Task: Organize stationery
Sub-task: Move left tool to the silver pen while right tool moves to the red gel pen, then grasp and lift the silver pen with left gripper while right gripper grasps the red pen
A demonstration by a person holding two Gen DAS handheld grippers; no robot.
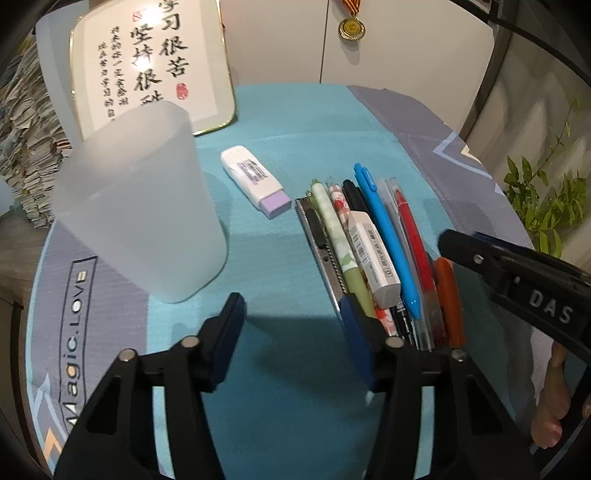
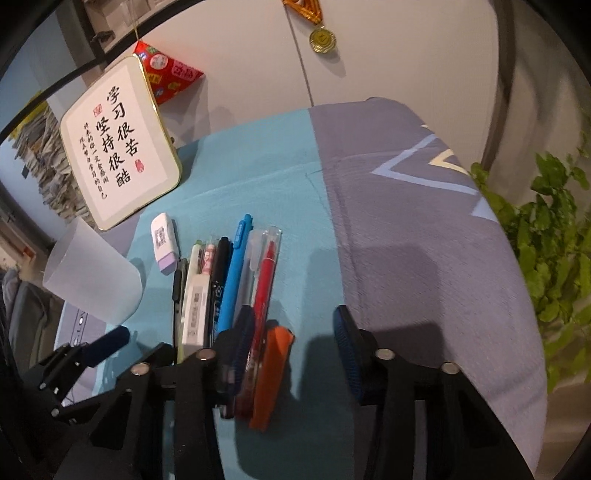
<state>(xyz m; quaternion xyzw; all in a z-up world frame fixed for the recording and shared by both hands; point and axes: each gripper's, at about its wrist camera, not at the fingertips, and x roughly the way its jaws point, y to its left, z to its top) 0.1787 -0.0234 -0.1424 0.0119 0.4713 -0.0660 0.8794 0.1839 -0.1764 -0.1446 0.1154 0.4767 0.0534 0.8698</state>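
A row of pens lies on the teal mat (image 1: 280,122): a utility knife (image 1: 317,240), a green pen (image 1: 340,236), a blue pen (image 1: 388,236), a red pen (image 1: 413,236) and an orange pen (image 1: 448,295), with a white boxed eraser (image 1: 373,254) on top. A white eraser with a purple end (image 1: 255,181) lies apart, beside a frosted cup (image 1: 140,221). My left gripper (image 1: 291,321) is open over bare mat, its right finger at the knife's near end. My right gripper (image 2: 293,332) is open, the orange pen (image 2: 273,362) untouched between its fingers.
A framed calligraphy plaque (image 1: 155,62) leans at the back left. A medal (image 1: 351,27) hangs on the wall. Green plant leaves (image 2: 546,258) reach past the table's right edge. Stacked papers (image 1: 26,147) rise at the left. A red packet (image 2: 166,74) sits behind the plaque.
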